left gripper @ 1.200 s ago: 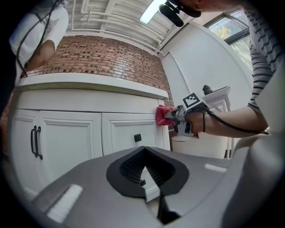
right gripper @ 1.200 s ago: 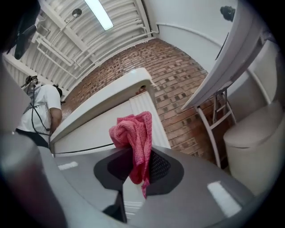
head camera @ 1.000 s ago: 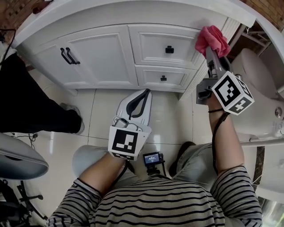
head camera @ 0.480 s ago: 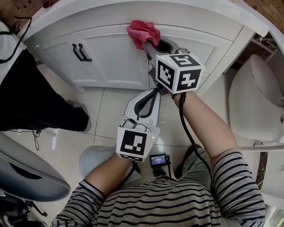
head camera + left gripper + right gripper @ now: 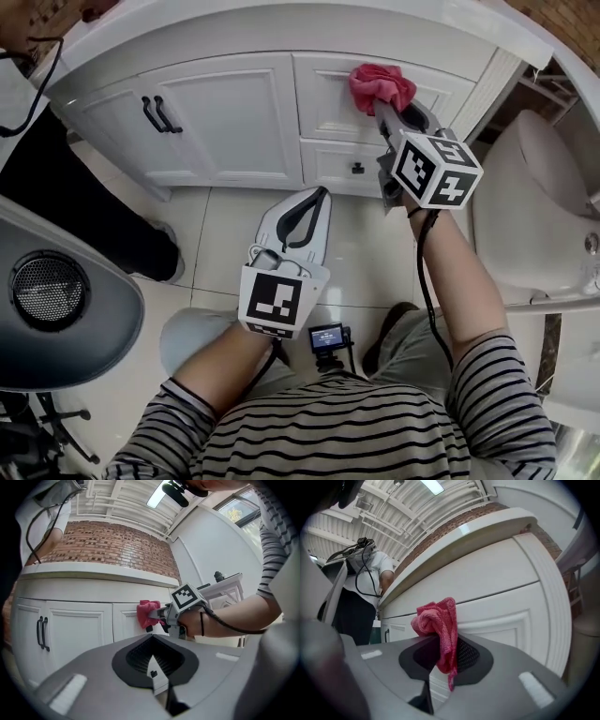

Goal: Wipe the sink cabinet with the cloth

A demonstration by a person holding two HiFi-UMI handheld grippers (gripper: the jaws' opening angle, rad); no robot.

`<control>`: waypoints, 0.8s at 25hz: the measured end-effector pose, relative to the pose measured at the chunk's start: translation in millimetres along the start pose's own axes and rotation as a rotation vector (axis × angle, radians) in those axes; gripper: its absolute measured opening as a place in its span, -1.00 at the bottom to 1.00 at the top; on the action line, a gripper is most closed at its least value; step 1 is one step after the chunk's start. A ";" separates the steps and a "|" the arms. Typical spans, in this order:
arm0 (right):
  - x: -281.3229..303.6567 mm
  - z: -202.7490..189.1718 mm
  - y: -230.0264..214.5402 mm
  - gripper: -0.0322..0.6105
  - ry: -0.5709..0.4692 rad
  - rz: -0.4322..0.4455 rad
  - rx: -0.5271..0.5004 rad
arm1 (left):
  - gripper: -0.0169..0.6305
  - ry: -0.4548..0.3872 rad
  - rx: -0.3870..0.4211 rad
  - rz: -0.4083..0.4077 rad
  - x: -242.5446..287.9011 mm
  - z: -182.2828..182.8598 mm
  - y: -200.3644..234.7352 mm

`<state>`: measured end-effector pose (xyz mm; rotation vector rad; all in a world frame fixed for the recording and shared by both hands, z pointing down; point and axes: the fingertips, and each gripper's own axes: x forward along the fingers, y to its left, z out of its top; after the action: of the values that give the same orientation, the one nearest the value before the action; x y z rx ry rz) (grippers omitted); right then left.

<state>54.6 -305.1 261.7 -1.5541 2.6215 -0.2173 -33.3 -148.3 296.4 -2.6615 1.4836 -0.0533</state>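
The white sink cabinet (image 5: 234, 112) stands ahead, with two doors on the left and two drawers on the right. My right gripper (image 5: 386, 108) is shut on a bunched red cloth (image 5: 382, 86) and presses it against the upper drawer front. In the right gripper view the cloth (image 5: 439, 630) hangs between the jaws of the right gripper (image 5: 444, 665), against the panel. My left gripper (image 5: 312, 195) hovers over the floor tiles, shut and holding nothing, pointing at the cabinet base. From the left gripper view (image 5: 153, 665) the cloth (image 5: 147, 613) shows on the drawer.
Black handles (image 5: 155, 114) sit on the doors and a black knob (image 5: 357, 169) on the lower drawer. A person in dark trousers (image 5: 56, 202) stands at the left. A grey rounded appliance (image 5: 56, 314) is at near left. A white toilet (image 5: 534, 211) crowds the right.
The right gripper swept the cloth left from the cabinet's right corner to the door edge, then back right onto the upper drawer. The left gripper stayed nearly still.
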 end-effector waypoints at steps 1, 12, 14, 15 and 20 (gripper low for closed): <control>-7.6 2.3 -11.1 -0.68 -0.009 -0.014 0.013 | -0.98 0.001 0.004 -0.002 1.2 -1.2 -1.7; -96.8 9.9 -99.7 -0.68 -0.094 -0.216 0.149 | -0.98 0.003 -0.013 -0.008 -2.0 0.0 -9.2; -92.7 2.3 -63.8 -0.68 -0.092 -0.122 0.160 | -0.98 -0.004 -0.026 -0.011 -4.5 7.5 -7.6; -85.2 -5.6 -40.0 -0.68 -0.081 -0.056 0.159 | -0.98 -0.007 -0.030 -0.012 -5.3 10.4 -6.7; -23.6 -78.7 66.8 -0.68 0.063 0.225 0.120 | -0.98 -0.021 -0.036 -0.005 -8.2 14.8 -3.3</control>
<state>-3.4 -246.7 328.2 -1.2231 2.7458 -0.4031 -33.7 -138.6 282.1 -2.6852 1.4861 0.0011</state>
